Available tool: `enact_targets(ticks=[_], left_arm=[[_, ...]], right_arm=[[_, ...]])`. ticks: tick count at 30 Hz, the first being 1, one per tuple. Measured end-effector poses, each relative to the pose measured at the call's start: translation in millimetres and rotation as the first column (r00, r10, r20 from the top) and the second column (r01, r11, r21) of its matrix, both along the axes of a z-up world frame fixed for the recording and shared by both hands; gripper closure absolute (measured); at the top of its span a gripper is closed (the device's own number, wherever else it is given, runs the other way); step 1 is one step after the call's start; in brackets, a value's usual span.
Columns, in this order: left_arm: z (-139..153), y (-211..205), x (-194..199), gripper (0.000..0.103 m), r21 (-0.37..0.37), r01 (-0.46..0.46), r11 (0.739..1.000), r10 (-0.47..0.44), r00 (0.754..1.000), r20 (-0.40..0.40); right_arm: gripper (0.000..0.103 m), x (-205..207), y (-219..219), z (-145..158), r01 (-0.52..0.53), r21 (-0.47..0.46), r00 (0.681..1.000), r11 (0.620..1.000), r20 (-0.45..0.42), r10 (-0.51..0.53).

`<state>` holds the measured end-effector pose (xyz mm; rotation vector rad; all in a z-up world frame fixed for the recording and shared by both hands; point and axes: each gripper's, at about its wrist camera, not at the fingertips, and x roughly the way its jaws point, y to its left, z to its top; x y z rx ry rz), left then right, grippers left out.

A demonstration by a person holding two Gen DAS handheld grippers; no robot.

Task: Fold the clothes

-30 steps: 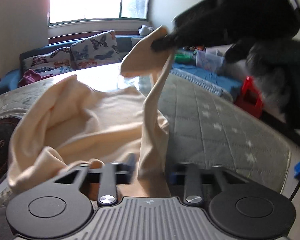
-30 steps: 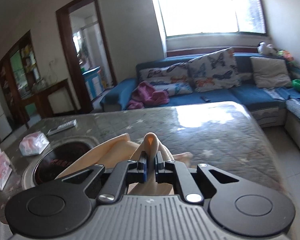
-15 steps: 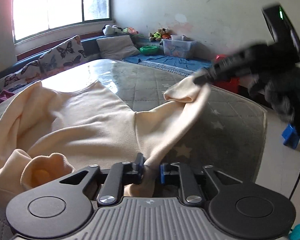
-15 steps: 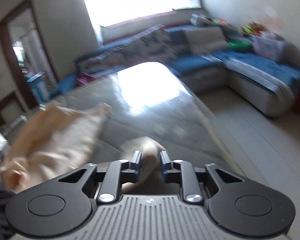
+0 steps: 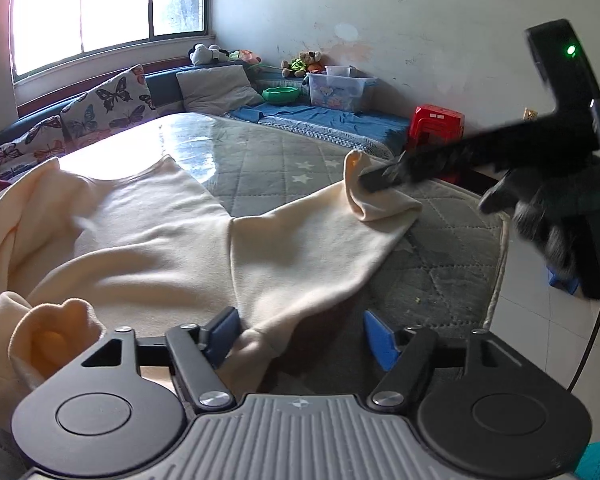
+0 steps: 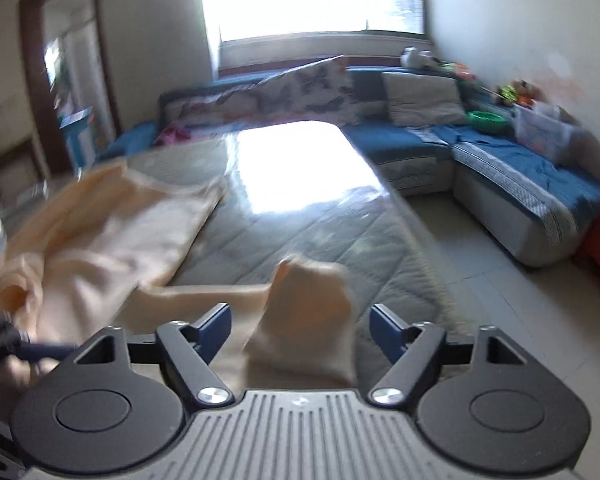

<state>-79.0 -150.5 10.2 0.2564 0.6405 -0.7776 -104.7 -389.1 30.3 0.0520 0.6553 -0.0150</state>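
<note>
Cream sleeve (image 5: 308,240) lengthwise toward right tool (image 5: 380,178)

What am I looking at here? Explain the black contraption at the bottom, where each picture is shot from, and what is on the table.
There is no robot. A person holds a two-finger gripper in each hand, and each has a camera looking out along its fingers. One picture comes from the left gripper, the other from the right gripper. The black shape at the right of the left view is that right gripper again. A cream garment lies spread on a table with a grey quilted cover. Both pairs of jaws have just been opening and stand wide. Cloth lies loose between them, and nothing is clamped.
</note>
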Motion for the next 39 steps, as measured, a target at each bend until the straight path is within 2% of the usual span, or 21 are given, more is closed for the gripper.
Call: enact_targets(ticks=[4, 6, 13, 16, 19, 22, 24, 26, 29, 34, 39], left_arm=[[-1, -1, -1, 0.024, -0.003, 0.005, 1.000, -0.005, 1.000, -0.004], [-1, -1, -1, 0.024, -0.007, 0.005, 1.000, -0.005, 1.000, -0.006], [-1, 0, 0, 0.024, -0.012, 0.008, 1.000, -0.008, 1.000, -0.009], [1, 0, 1, 0.024, -0.023, 0.004, 1.000, -0.005, 1.000, -0.014], [9, 2, 3, 0.024, -0.064, -0.006, 0.998, 0.005, 1.000, -0.013], [17, 1, 5, 0.024, -0.112, 0.002, 0.994, -0.004, 1.000, -0.016], [19, -2, 7, 0.024, -0.115, 0.007, 0.993, -0.009, 1.000, -0.010], [16, -6, 10, 0.024, -0.107, 0.005, 0.994, -0.008, 1.000, -0.020], [11, -12, 14, 0.024, -0.094, 0.007, 0.996, -0.011, 0.999, -0.038], [6, -22, 16, 0.024, -0.083, 0.039, 0.996, -0.044, 0.997, -0.060], [2, -32, 17, 0.020, -0.075, 0.065, 0.995, -0.071, 0.995, -0.077]], right_arm=[[0.020, 6, 19, -16, -0.018, -0.155, 0.999, 0.988, -0.029, 0.014], [0.009, 7, 17, -19, -0.013, -0.187, 1.000, 0.982, -0.030, 0.008], [0.008, 7, -17, -14, 0.175, -0.233, 0.984, 0.957, 0.028, -0.173], [0.008, 3, -43, -9, 0.298, -0.257, 0.954, 0.919, 0.049, -0.295], [0.008, -7, -48, 3, 0.311, -0.217, 0.950, 0.925, 0.095, -0.297], [0.008, -12, -46, 15, 0.268, -0.142, 0.960, 0.953, 0.124, -0.251], [0.008, -14, -43, 23, 0.220, -0.085, 0.968, 0.972, 0.139, -0.207], [0.006, -10, -32, 21, 0.169, -0.069, 0.979, 0.983, 0.127, -0.160], [0.001, -3, -14, 6, 0.116, -0.098, 0.990, 0.988, 0.093, -0.107], [0.000, 7, 7, -24, 0.065, -0.180, 0.998, 0.982, 0.010, -0.064], [0.000, 3, -3, -25, 0.137, -0.233, 0.991, 0.963, 0.026, -0.134]])
